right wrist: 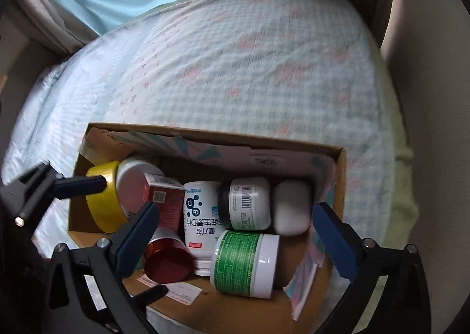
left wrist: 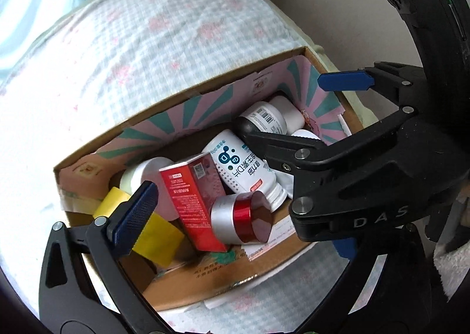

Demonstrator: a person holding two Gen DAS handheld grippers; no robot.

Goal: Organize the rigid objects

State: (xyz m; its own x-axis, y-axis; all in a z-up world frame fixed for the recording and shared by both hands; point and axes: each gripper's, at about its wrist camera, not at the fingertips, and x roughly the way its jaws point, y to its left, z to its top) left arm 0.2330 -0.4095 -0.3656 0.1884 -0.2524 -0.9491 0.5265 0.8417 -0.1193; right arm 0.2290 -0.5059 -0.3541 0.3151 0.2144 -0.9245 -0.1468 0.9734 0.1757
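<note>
While both grippers hover spread wide and empty above the cardboard box (right wrist: 337, 187) on the bed (right wrist: 249, 63), the left gripper (left wrist: 241, 140) and right gripper (right wrist: 235, 243) likely seek a pick; vitamin bottle (right wrist: 199, 216) and green-labelled jar (right wrist: 243, 263) lie jumbled inside.
</note>
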